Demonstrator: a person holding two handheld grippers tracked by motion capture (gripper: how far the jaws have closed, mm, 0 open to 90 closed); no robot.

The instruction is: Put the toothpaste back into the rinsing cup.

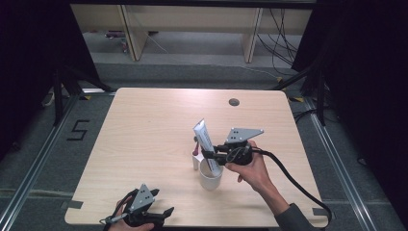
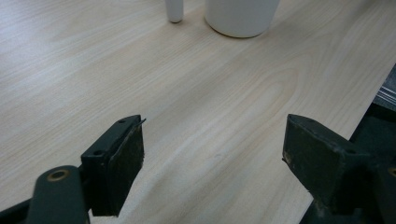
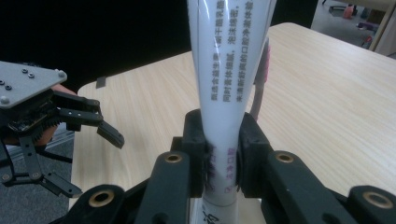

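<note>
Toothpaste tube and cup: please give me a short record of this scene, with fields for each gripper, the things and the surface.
right gripper: shut on the white toothpaste tube, which it holds over the cup with the flat crimped end up
left gripper: open, nothing between its jaws, low at the near table edge
white cup: upright on the table, the tube's lower end at its mouth
small white item: stands just left of the cup, pink part on top; what it is cannot be told
table: light wood

Light wood table [image 1: 144,125] w/ white cup [image 1: 210,179] & small white tube [image 1: 196,161] standing on it.
</note>
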